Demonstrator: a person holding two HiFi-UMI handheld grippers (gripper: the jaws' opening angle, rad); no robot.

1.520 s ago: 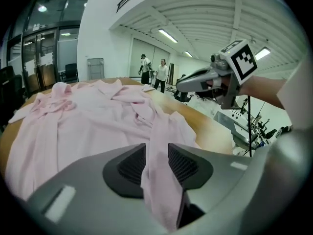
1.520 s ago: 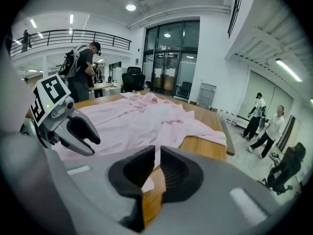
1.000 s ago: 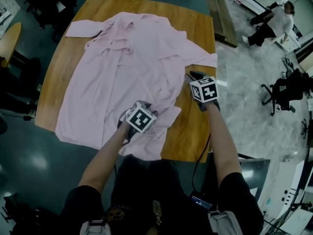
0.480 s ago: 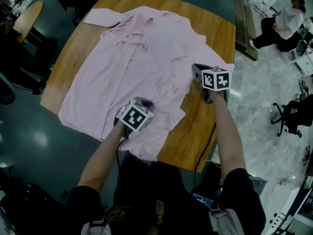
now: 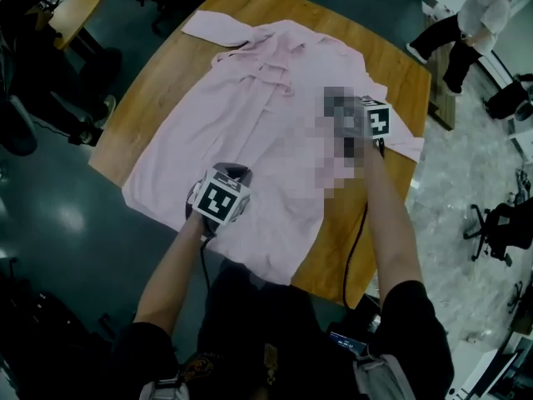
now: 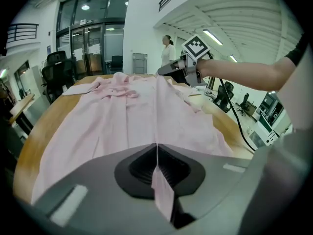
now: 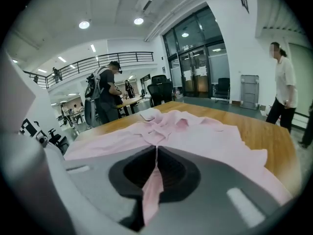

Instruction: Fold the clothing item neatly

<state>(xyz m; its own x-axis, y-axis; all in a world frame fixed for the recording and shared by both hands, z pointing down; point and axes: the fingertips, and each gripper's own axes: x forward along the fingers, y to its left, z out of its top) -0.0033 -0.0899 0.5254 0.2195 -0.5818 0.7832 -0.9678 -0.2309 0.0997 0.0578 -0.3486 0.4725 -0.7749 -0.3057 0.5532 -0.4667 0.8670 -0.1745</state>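
The left gripper (image 6: 157, 155) is clamped tight on a fold of the pink shirt (image 5: 266, 115) near its 6 o'clock hem; the right gripper (image 7: 155, 163) is pinched shut on cloth at the shirt's 3 o'clock edge; the shirt is spread over the wooden table (image 5: 275, 2); a person (image 5: 470, 15) is seen standing at 1 o'clock, well apart.

Wooden table (image 5: 154, 98), black office chair (image 5: 493, 223)

Black sleeves (image 5: 140, 344), grey left gripper (image 6: 157, 152), black cable (image 5: 346, 265)
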